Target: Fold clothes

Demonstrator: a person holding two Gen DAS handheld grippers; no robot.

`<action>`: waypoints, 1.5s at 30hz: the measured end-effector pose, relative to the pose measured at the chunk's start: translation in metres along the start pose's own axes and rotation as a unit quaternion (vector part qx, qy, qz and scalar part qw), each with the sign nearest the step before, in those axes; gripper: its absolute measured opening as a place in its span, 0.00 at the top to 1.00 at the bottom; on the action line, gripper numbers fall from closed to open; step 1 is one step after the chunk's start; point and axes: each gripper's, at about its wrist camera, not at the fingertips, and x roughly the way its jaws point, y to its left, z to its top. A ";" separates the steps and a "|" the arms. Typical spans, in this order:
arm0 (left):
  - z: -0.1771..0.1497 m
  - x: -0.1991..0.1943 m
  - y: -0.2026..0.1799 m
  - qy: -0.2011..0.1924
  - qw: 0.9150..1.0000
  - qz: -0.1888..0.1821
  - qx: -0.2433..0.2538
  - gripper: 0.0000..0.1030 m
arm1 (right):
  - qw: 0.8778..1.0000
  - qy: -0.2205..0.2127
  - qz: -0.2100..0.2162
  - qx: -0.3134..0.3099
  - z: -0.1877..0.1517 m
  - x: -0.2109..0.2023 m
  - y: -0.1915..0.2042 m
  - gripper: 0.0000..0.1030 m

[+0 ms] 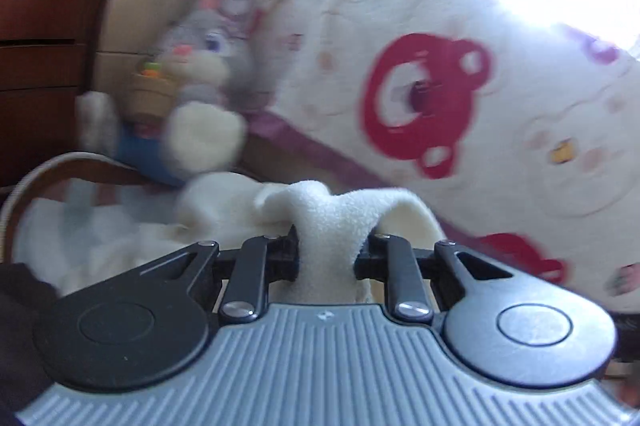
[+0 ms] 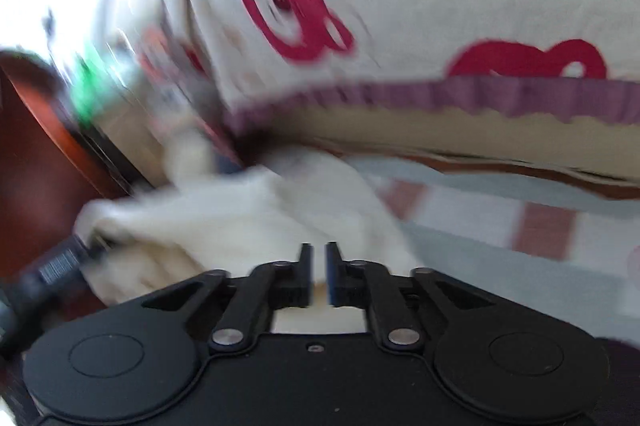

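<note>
My left gripper (image 1: 326, 258) is pinching a bunched fold of the cream fleece garment (image 1: 320, 214), which humps up between its fingers, in front of the bear-print quilt (image 1: 420, 73) and the plush rabbit (image 1: 200, 65). My right gripper (image 2: 318, 266) sits tilted, jaws nearly pressed together over the same garment (image 2: 240, 218) lying on the striped sheet (image 2: 500, 218); I cannot tell whether it grips cloth.
</note>
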 end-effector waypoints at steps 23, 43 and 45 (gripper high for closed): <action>-0.046 0.046 0.014 0.089 0.991 -0.088 0.038 0.85 | 0.923 0.041 0.178 0.339 -0.032 0.121 -0.053 0.78; 0.001 -0.174 -0.156 0.003 0.931 -0.364 -0.002 0.86 | 0.933 -0.195 0.222 0.206 -0.027 -0.287 -0.016 0.80; -0.002 -0.182 -0.176 0.018 0.930 -0.368 -0.004 0.86 | 0.937 -0.218 0.191 0.197 -0.041 -0.320 -0.019 0.80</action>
